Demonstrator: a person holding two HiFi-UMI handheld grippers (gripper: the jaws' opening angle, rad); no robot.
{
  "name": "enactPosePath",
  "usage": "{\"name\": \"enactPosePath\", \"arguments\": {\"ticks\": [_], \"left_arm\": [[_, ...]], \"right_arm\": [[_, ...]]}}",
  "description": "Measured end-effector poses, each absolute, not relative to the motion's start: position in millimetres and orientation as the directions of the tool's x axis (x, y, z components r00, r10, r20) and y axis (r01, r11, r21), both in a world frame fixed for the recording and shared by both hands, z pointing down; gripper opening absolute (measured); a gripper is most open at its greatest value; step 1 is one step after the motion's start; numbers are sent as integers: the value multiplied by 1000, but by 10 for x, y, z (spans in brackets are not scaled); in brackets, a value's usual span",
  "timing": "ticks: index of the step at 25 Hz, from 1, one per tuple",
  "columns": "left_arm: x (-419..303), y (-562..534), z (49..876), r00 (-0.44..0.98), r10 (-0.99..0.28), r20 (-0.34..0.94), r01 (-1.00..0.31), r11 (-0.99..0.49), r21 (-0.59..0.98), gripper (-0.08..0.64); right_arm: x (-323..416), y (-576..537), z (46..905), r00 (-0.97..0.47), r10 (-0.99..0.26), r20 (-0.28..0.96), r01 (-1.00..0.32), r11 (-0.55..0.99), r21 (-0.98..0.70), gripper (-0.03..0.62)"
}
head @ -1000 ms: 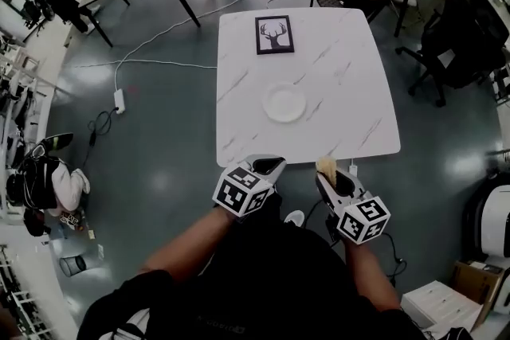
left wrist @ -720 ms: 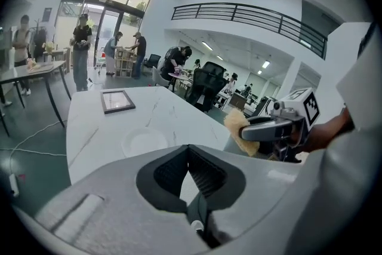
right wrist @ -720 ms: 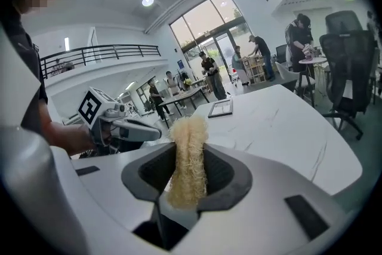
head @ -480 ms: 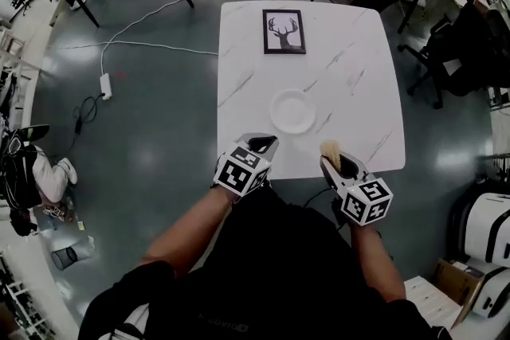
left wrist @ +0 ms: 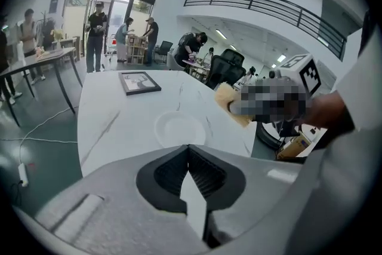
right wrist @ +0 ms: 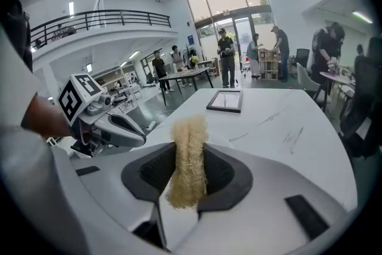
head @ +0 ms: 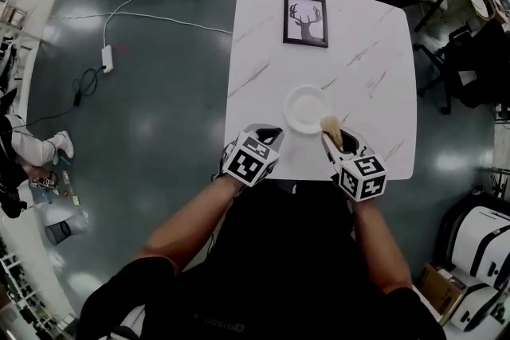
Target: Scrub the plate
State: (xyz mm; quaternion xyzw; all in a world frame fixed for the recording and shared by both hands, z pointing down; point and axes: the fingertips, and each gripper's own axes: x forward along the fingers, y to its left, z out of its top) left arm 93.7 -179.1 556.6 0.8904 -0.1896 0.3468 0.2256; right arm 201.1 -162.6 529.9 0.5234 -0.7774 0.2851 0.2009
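Head view: a white table (head: 263, 76) is seen from above, with a plate (head: 307, 109) lying flat on its near half and a frame (head: 305, 20) lying flat towards the far edge. The left gripper (head: 265, 133) is held over the near edge of the table, just near and left of the plate. The right gripper (head: 335, 138) is held to the near right of the plate, and a tan scrubber (head: 331, 128) is carried in it. The scrubber's tip is seen at the plate's near right rim (whether it touches cannot be told). A cable (head: 159, 12) is strung across the floor to the far left.

Left gripper view: the jaws of the left gripper (left wrist: 188, 149) are brought together with nothing between them. Past them the plate (left wrist: 181, 127) is seen on the table (left wrist: 113, 122), with the frame (left wrist: 139, 82) farther off. The scrubber (left wrist: 227, 100) is seen at the right, near the plate. People (left wrist: 96, 33) are seen standing in the far background.

Right gripper view: the jaws of the right gripper (right wrist: 190, 149) are clamped on the scrubber (right wrist: 188, 158), which is held upright between them and juts beyond their tips. The left gripper (right wrist: 104, 125) is seen at the left, the frame (right wrist: 225, 101) far off on the table (right wrist: 286, 122).
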Motion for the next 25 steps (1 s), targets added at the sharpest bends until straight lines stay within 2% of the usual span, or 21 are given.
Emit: {"name": "enactPosePath", "arguments": {"ticks": [6, 11, 17, 25], "left_arm": [[995, -1910, 5863, 589, -240, 772, -586, -784, 204, 8], [1096, -2084, 6103, 606, -233, 760, -689, -631, 356, 8], [1185, -2189, 6230, 530, -267, 805, -645, -743, 178, 9], [1326, -2182, 6456, 438, -268, 858, -568, -822, 33, 9]], "right_arm": [[1930, -1909, 5542, -449, -605, 658, -879, 429, -206, 130], [1879, -2155, 5764, -486, -552, 678, -843, 502, -195, 130], [1760, -2400, 6043, -480, -501, 720, -811, 567, -146, 130], [1727, -2603, 6185, -492, -486, 722, -811, 558, -177, 130]]}}
